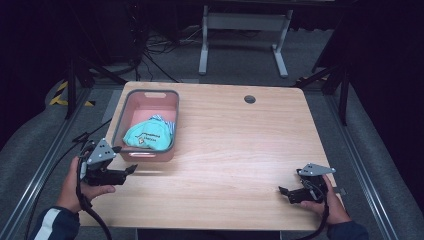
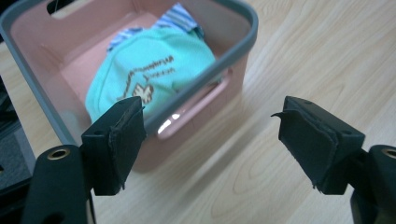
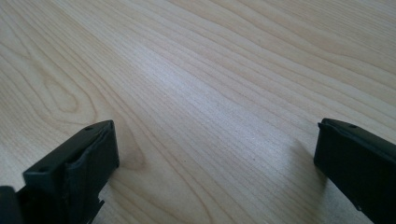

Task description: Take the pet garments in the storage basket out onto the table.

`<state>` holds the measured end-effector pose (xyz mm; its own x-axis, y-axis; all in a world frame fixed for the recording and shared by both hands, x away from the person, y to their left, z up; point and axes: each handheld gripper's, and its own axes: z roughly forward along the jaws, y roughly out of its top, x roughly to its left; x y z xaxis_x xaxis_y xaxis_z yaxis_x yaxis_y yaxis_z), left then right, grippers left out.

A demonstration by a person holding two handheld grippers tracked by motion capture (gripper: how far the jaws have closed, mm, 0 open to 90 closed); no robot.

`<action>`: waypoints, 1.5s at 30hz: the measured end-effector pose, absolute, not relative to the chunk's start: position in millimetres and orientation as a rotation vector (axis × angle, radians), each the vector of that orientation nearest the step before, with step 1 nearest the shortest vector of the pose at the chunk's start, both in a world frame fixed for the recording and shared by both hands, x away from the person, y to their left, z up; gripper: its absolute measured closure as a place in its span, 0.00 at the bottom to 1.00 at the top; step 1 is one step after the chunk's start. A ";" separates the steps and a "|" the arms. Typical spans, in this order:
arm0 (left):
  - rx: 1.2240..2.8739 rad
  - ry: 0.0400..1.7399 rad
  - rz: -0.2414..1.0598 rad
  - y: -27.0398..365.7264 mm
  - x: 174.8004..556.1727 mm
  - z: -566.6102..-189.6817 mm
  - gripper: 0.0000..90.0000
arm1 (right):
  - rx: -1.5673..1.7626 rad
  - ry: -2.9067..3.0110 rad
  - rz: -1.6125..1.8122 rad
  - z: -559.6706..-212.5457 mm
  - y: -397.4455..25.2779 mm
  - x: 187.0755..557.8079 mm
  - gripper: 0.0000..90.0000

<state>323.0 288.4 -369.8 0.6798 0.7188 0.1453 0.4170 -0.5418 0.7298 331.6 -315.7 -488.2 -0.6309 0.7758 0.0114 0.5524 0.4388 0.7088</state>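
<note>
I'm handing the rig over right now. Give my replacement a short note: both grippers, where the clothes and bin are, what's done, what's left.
Left gripper: jaws open, empty, just off the near end of the pink bin.
Right gripper: jaws open, empty, over bare table near the front right corner.
Things: a mint-green garment lies folded in the bin on top of a striped one.
Done: both garments are in the bin; no clothing lies on the table.
Left: probably little; check whether the bin itself must be moved.
</note>
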 end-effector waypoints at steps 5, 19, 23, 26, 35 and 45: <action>2.215 0.882 0.552 283.8 338.0 -361.7 0.23 | 1.139 2.380 0.997 -488.2 -315.6 331.6 0.00; 2.280 0.971 0.508 271.4 398.4 -362.8 0.22 | 1.139 2.379 0.997 -488.2 -315.6 331.6 0.00; 2.318 0.988 0.497 264.3 413.3 -365.1 0.22 | 1.139 2.379 0.997 -488.2 -315.6 331.6 0.00; 2.336 1.005 0.477 259.0 423.1 -368.3 0.22 | 1.139 2.379 0.997 -488.2 -315.6 331.6 0.00; 2.458 1.067 0.446 243.7 457.3 -386.2 0.22 | 1.139 2.380 0.997 -488.2 -315.7 331.6 0.00; 2.548 1.143 0.372 228.5 487.4 -402.0 0.21 | 1.139 2.379 0.997 -488.2 -315.6 331.6 0.00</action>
